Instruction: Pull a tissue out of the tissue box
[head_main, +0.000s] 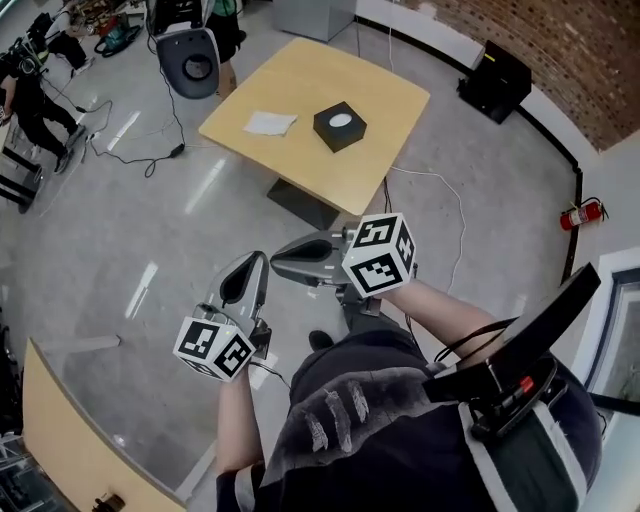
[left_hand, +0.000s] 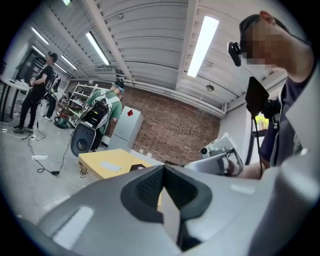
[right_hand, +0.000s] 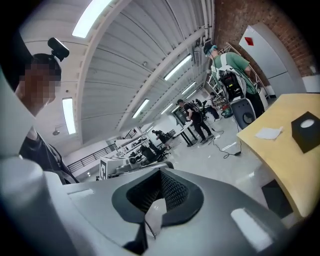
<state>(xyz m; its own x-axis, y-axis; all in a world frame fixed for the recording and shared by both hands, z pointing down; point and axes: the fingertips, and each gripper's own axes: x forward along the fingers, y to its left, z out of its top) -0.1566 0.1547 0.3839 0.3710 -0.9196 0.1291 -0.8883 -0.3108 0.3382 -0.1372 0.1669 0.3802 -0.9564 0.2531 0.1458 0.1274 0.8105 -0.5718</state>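
A black tissue box (head_main: 340, 125) with a white oval opening stands on a light wooden table (head_main: 380, 100) ahead of me. A loose white tissue (head_main: 270, 123) lies flat to its left. Both grippers hover over the grey floor, well short of the table. My left gripper (head_main: 256, 262) points toward the table with its jaws together and nothing in them. The right gripper (head_main: 277, 264) lies crosswise beside it, also closed and empty. In the right gripper view the box (right_hand: 306, 131) and tissue (right_hand: 270, 133) are at far right. The left gripper view shows the table (left_hand: 100, 162) beyond the closed jaws.
A black round-fronted machine (head_main: 190, 60) and cables lie on the floor left of the table. A black case (head_main: 495, 80) sits by the brick wall, with a fire extinguisher (head_main: 585, 213) at right. A second wooden tabletop (head_main: 70, 430) is at lower left. People stand far left.
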